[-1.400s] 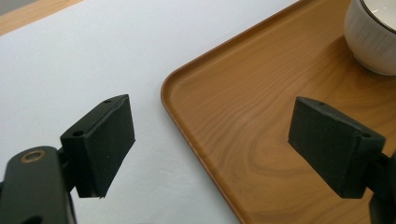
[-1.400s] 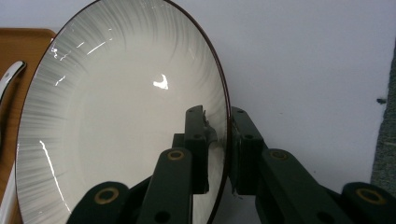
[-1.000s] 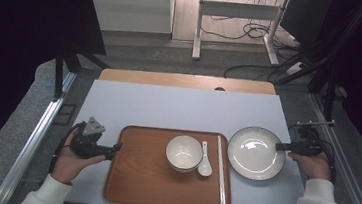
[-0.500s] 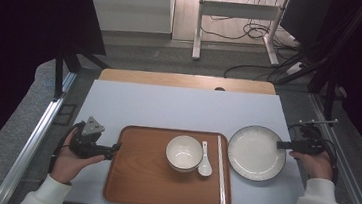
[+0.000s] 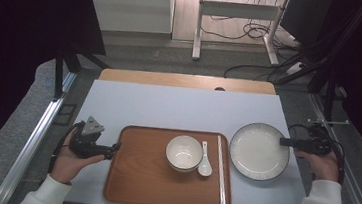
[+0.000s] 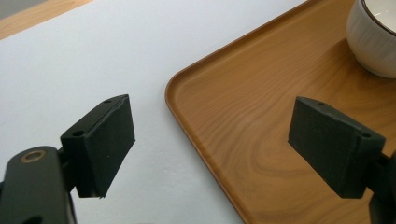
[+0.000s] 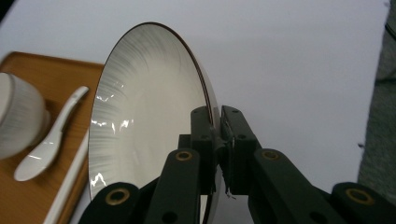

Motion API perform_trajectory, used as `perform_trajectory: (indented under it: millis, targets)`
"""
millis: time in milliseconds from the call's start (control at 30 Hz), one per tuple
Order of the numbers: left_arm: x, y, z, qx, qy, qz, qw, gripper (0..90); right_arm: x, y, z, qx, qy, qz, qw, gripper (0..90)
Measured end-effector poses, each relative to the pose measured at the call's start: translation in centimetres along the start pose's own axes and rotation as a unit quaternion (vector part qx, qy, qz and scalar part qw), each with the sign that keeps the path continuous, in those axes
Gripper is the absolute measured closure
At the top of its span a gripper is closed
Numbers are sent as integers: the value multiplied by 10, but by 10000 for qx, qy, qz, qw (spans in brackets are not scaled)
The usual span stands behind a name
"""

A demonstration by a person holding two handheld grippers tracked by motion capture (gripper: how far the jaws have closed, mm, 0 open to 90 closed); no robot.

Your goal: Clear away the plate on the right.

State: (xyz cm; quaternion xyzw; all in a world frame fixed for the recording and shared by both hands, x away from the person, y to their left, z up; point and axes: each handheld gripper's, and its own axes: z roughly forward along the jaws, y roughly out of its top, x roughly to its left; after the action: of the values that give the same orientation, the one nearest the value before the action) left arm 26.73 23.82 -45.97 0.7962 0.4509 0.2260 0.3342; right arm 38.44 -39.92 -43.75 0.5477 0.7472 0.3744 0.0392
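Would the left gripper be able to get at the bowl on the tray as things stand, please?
Probably yes. The left gripper sits at the tray's left edge with jaws open and empty, and bare tray lies between it and the bowl. The spoon and chopsticks lie on the bowl's far side.

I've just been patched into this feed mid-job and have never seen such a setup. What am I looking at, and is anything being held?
A person at a table holds a two-jaw gripper in each hand. One camera looks down from above; one more rides on each gripper. A wooden tray carries a bowl, a spoon and chopsticks. The right gripper pinches the rim of a plate lying just right of the tray. The left gripper hangs open at the tray's left edge, holding nothing.
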Motion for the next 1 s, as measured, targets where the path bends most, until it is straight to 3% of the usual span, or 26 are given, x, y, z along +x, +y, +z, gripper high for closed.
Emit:
perform_trajectory:
  millis: [200,267,400,600,900,1000]
  targets:
    - [-1,1,0,-6,-10,10,10000,140,14,7,-8,-320,389,-136,9986,845]
    - [-1,1,0,-18,-14,-2,10000,140,18,8,-8,-386,413,-159,9983,845]
    - [-2,2,0,-8,-30,-2,10000,141,42,18,-11,-590,531,-496,9956,843]
    - [-1,1,1,0,-33,-23,10000,140,66,29,-5,-780,894,-667,9907,845]
    - [-2,2,2,-33,-55,-68,10000,140,95,40,7,-798,1046,-943,9868,846]
    - [-2,3,3,-12,-67,-49,10000,140,112,46,12,-739,1177,-1175,9833,847]
